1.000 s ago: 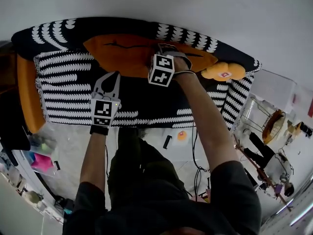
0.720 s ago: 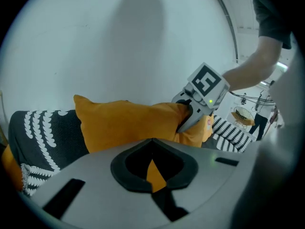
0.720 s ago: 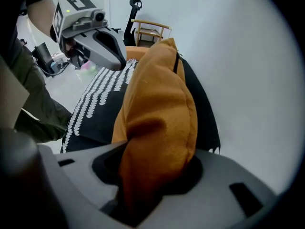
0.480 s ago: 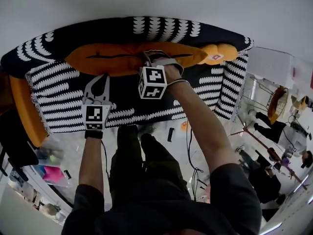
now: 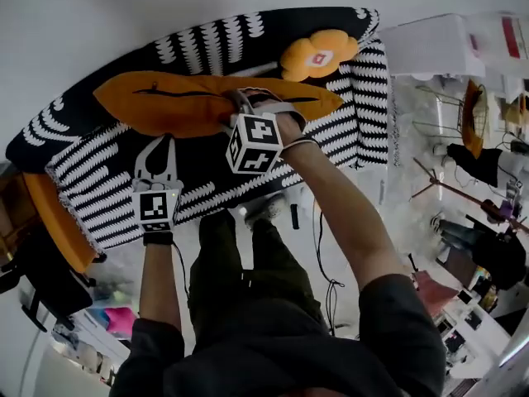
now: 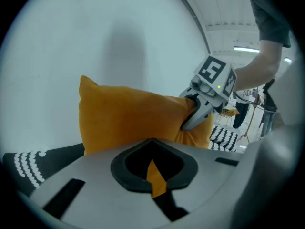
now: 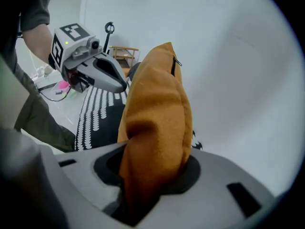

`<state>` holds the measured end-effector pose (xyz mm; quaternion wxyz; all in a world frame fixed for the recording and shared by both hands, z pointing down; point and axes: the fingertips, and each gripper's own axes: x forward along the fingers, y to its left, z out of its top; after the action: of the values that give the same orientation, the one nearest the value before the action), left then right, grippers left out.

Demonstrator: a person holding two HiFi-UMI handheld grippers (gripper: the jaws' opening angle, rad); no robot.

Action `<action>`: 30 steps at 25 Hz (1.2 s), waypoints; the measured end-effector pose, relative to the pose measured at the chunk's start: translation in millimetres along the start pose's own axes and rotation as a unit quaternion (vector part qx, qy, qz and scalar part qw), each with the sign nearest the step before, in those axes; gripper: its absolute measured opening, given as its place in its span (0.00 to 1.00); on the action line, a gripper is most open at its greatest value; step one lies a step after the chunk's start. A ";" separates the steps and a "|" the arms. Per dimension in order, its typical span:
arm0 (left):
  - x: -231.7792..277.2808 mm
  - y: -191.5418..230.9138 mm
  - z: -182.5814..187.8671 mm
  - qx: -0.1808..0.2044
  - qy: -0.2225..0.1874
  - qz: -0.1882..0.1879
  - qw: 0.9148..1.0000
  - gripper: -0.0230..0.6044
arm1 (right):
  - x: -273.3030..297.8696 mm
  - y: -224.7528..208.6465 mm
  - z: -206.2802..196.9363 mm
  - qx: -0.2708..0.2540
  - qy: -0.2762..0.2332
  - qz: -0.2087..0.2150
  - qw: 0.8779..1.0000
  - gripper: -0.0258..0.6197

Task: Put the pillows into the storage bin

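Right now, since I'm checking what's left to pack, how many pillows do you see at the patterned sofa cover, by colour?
Orange pillow: 1
Yellow flower pillow: 1
Total: 2

Left cam only: my left gripper is pinched on a thin fold of the orange pillow, with a sliver of fabric showing between the jaws. The pillow stands on edge in front of a plain white wall. At its right edge the right gripper has just been closing and now bites the fabric, marker cube facing me. Black-and-white patterned cover is at near left, with another patch at far right. The person's bare forearm is at upper right.
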<state>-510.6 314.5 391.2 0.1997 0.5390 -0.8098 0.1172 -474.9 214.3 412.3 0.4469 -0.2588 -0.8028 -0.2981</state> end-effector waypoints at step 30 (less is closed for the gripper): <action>51.1 -708.1 3.7 0.244 0.025 -0.460 0.853 0.04 | -365.9 386.8 -567.1 0.565 0.128 -0.221 0.784 0.27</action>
<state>122.6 -6.3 392.9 0.1137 0.8785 -0.4091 0.2190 279.0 23.4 428.8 0.5335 0.2651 -0.7983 0.0881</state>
